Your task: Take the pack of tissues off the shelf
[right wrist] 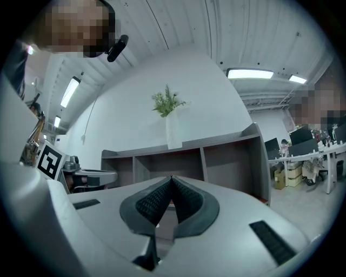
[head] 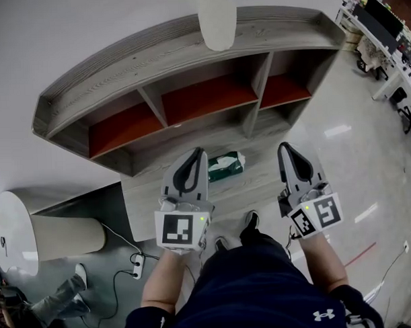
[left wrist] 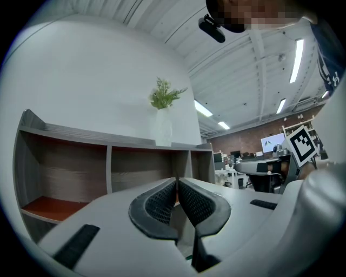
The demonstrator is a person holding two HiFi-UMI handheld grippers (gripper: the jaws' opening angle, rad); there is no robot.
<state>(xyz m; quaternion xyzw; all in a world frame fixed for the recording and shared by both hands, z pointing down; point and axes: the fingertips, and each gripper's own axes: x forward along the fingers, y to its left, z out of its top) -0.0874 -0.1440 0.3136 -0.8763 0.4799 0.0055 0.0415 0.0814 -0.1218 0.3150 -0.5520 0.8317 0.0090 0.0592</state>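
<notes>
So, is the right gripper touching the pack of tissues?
Apart. The head view shows bare shelf between the right gripper and the pack of tissues; its tongs are shut on nothing.

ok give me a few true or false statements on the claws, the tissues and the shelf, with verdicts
The left claw and the right claw are both shut with nothing between them. True.
The pack of tissues is gripped by the left claw. False: it lies on the lower board of the shelf, untouched.
A white vase with a green sprig stands on top of the shelf. True.
The upper compartments have blue floors. False: the floors are red.
</notes>
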